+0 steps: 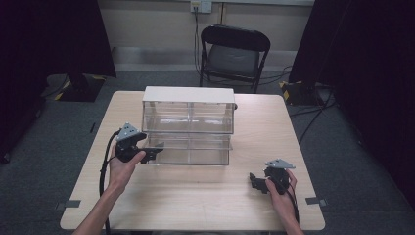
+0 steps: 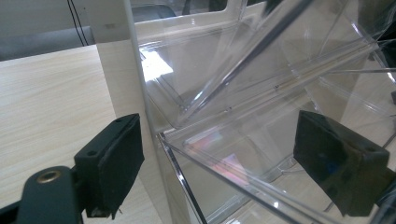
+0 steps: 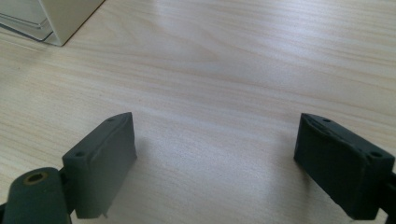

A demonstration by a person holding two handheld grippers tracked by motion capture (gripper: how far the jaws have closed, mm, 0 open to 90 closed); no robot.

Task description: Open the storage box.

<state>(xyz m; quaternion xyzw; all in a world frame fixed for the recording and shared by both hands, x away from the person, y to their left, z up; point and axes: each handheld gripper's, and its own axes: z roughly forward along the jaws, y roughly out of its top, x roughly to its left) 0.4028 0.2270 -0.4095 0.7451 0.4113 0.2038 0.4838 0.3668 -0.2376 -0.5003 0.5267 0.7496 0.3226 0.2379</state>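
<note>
Table (image 1: 195, 196): pale wood-grain top, smooth, with a soft satin sheen. Drawer unit (image 1: 188, 95): matt off-white shell; its 2 tiers of drawers (image 2: 261, 93) are clear glossy plastic, smooth and strongly reflective. Left gripper (image 2: 219, 154): matt black pads (image 2: 116, 158), faintly textured; a brass-coloured metal insert at the base. Right gripper (image 3: 215, 158): same matt black finish. Chair (image 1: 234, 54): black frame with slight gloss, dull seat. Floor (image 1: 58, 142): grey, rough, carpet-like.

Overall light: I saw the high view dim, with black curtains (image 1: 49, 39) swallowing both sides.
Glare: white patches lay on the clear drawer unit (image 2: 224, 116).
Shadows: soft ones sat beneath the right gripper (image 3: 215, 158).
Focus: near jaws looked slightly blurred.
</note>
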